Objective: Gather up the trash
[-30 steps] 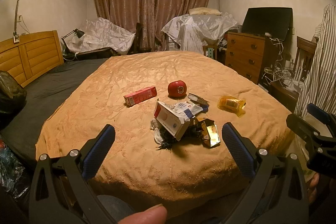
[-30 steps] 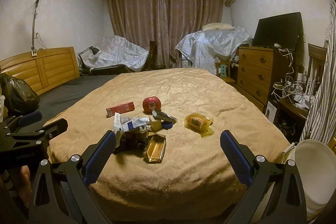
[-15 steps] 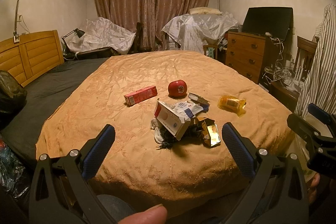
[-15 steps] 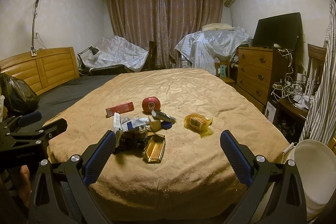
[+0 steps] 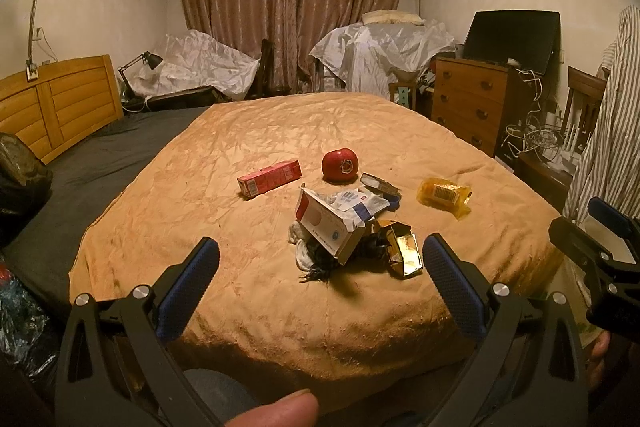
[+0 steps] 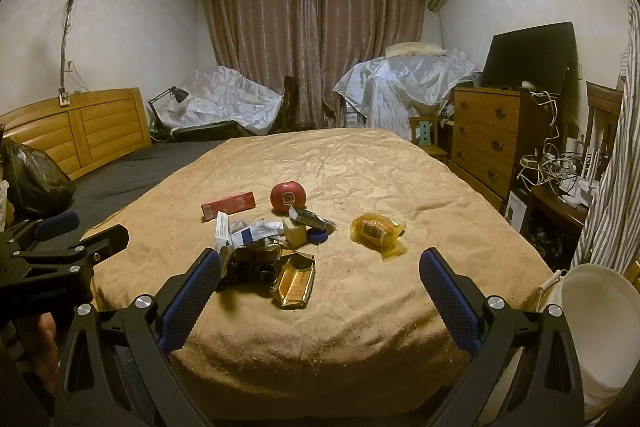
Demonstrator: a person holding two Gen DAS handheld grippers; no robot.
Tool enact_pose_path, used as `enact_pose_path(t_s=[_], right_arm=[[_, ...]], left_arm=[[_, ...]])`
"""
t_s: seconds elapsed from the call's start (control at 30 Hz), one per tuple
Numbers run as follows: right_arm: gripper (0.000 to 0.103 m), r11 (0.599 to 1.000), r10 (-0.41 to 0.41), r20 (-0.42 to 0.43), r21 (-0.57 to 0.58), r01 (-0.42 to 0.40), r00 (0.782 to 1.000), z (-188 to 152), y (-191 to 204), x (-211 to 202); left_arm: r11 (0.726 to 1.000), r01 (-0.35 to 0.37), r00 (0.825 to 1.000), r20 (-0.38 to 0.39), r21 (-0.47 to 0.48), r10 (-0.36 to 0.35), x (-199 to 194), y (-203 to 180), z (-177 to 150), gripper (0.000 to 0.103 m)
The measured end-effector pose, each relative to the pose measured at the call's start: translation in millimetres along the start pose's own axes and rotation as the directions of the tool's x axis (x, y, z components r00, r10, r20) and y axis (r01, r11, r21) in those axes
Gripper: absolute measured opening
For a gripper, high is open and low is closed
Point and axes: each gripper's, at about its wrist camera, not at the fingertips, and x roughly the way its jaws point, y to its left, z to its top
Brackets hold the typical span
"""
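Bed (image 5: 256, 131) bears trash (image 5: 344, 231) — grippers spread.

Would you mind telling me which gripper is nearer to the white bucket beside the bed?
Right. The white bucket sits just beside the right gripper, off its right finger. The left gripper is farther, on the other side of the right one.
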Motion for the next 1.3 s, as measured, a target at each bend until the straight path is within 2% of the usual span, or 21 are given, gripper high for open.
enact_pose_path(t_s=[0.2, 0.3, 0.4, 0.5, 0.57, 0.63, 0.77, 0.83, 0.9, 1.0, 1.1, 1.13, 1.3], right_arm=[[0.099, 1.000, 0.001, -0.014, 0.000, -0.001, 1.000, -10, -3, 5], [0.099, 1.000, 0.001, -0.025, 0.001, -0.001, 1.000, -14, -4, 8], [0.099, 1.000, 0.006, -0.051, -0.001, -0.006, 0.999, -18, -5, 16], [0.099, 1.000, 0.007, -0.088, 0.004, -0.007, 0.996, -26, -8, 28], [0.099, 1.000, 0.004, -0.117, 0.014, -0.002, 0.993, -34, -12, 38], [0.099, 0.999, 0.005, -0.154, 0.036, 0.001, 0.988, -43, -19, 51], [0.099, 0.999, 0.005, -0.208, 0.054, 0.006, 0.978, -53, -24, 72], [0.099, 0.999, 0.007, -0.233, 0.053, 0.005, 0.972, -59, -25, 83], [0.099, 0.998, 0.009, -0.252, 0.056, 0.005, 0.968, -65, -25, 92], [0.099, 0.998, 0.024, -0.283, 0.066, -0.006, 0.959, -72, -24, 108], [0.099, 0.997, 0.053, -0.309, 0.072, -0.032, 0.950, -77, -18, 127], [0.099, 0.996, 0.068, -0.322, 0.078, -0.045, 0.944, -79, -16, 136], [0.099, 0.988, 0.139, -0.366, 0.116, -0.104, 0.920, -81, -3, 162]], left_arm=[[0.999, 0.043, 0.997, -0.068, -0.026, -0.045, 17, 15, -11, 0.098], [0.999, 0.018, 0.996, -0.088, -0.033, -0.020, 36, 21, -8, 0.098], [1.000, -0.007, 0.989, -0.149, -0.023, 0.004, 71, 30, -6, 0.098], [0.999, -0.008, 0.971, -0.239, -0.049, -0.004, 116, 37, -2, 0.098], [0.999, 0.008, 0.964, -0.264, -0.053, -0.021, 137, 34, 3, 0.098], [0.995, 0.053, 0.949, -0.305, -0.084, -0.077, 158, 33, 5, 0.098], [0.994, 0.052, 0.924, -0.372, -0.100, -0.086, 196, 45, -3, 0.098], [0.991, 0.053, 0.920, -0.381, -0.121, -0.096, 204, 58, -4, 0.098], [0.992, 0.000, 0.927, -0.372, -0.123, -0.046, 198, 79, -7, 0.098], [0.986, -0.044, 0.932, -0.362, -0.160, -0.017, 191, 115, -9, 0.098], [0.979, -0.129, 0.930, -0.363, -0.161, 0.063, 179, 151, -13, 0.098], [0.975, -0.142, 0.927, -0.369, -0.171, 0.070, 175, 163, -15, 0.098], [0.970, -0.158, 0.917, -0.391, -0.183, 0.076, 156, 198, -22, 0.098]])
